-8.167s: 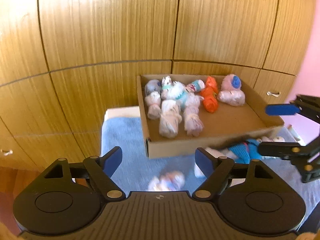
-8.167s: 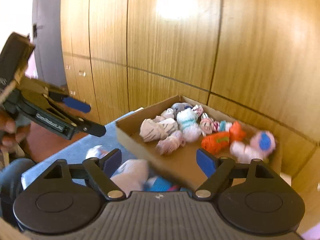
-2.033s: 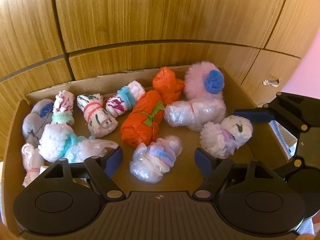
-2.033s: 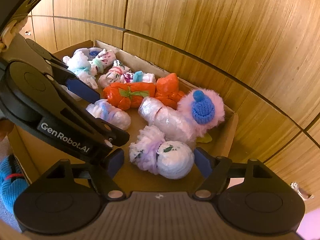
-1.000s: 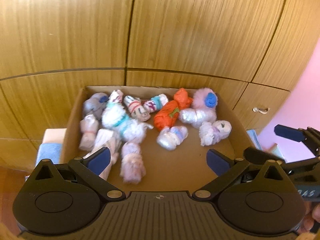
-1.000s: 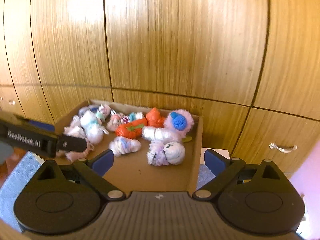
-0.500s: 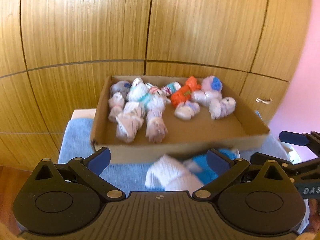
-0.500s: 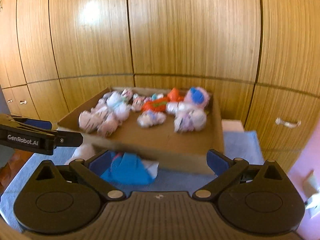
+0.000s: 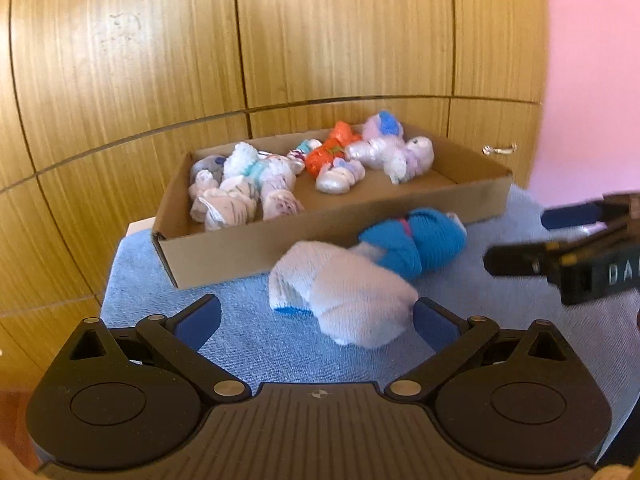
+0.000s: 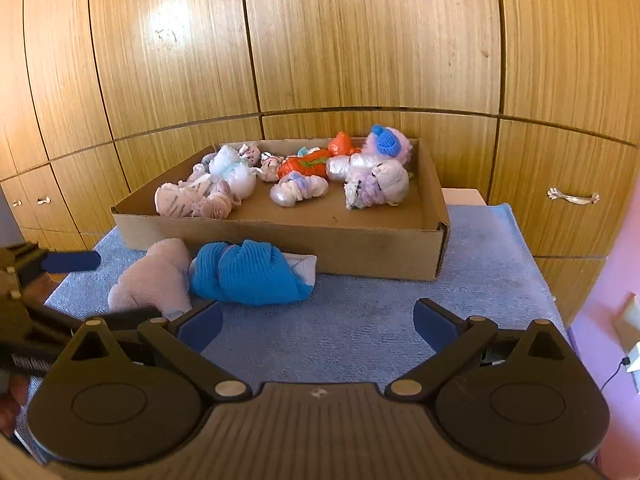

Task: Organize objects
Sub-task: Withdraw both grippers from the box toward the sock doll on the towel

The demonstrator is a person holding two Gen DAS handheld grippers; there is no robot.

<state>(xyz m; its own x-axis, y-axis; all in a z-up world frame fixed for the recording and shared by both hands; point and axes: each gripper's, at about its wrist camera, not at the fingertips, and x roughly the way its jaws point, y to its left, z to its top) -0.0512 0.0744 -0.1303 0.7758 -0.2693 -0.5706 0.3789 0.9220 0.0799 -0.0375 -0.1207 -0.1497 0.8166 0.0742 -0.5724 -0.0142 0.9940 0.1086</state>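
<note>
A pale rolled sock bundle and a blue one lie on the blue towel, just in front of the cardboard box. Several rolled bundles fill the box, among them an orange one. My left gripper is open low over the towel, with the pale bundle's near end between its fingers, close to the right pad. My right gripper is open with only towel between its fingers. The blue bundle lies just ahead of it to the left, beside the pale bundle. Nothing is held.
The blue towel covers a small surface that ends shortly left and right of the box. Wooden cupboard doors stand right behind, one with a metal handle. A pink wall rises at the far right. Each gripper shows at the edge of the other's view.
Both grippers have drawn back from above the box and sunk toward the towel. The two loose bundles in front of the box have come into view. Both stay open.
</note>
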